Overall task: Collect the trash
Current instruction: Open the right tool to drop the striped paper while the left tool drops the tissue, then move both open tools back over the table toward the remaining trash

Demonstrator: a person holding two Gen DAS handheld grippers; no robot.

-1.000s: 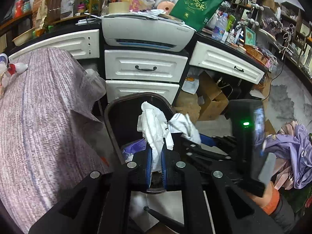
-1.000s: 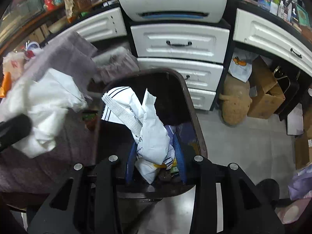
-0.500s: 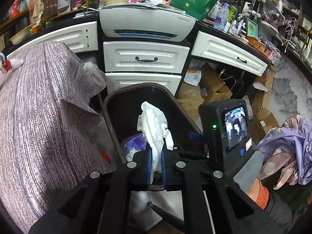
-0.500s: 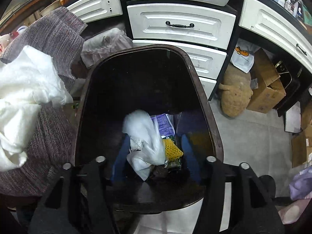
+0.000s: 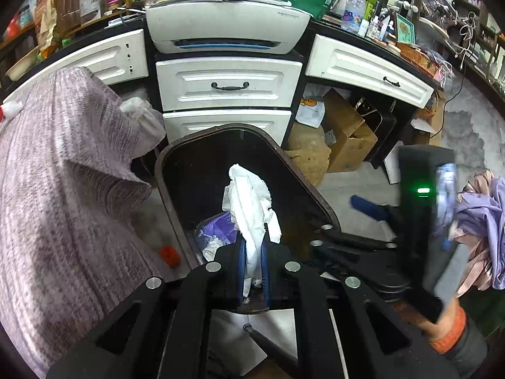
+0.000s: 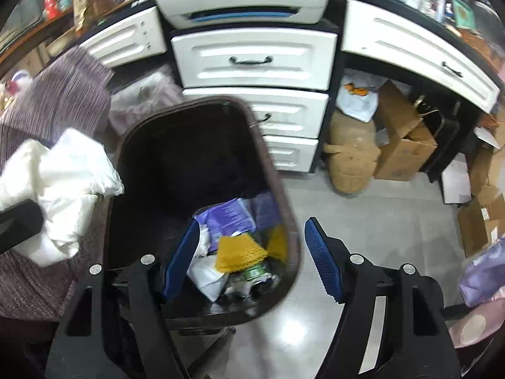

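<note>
Left gripper [image 5: 252, 260] pinches the tissue [image 5: 249, 205] over the bin [image 5: 176, 154] at twelve o'clock, ready to drop; right gripper [image 6: 252, 252] gapes wide, empty.

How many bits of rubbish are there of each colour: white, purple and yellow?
White: 2, the tissue wad in the left gripper and a packet in the bin
Purple: 1, a packet
Yellow: 1, a net
Total: 4

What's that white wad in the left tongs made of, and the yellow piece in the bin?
White wad: looks like tissue or paper towel, matte, crumpled, with soft torn edges, pinched in the left tongs. Yellow piece: seemingly foam fruit netting, going by its open mesh texture, though it is slightly blurred. Bin: dark brown, smooth and faintly glossy, probably plastic.
</note>
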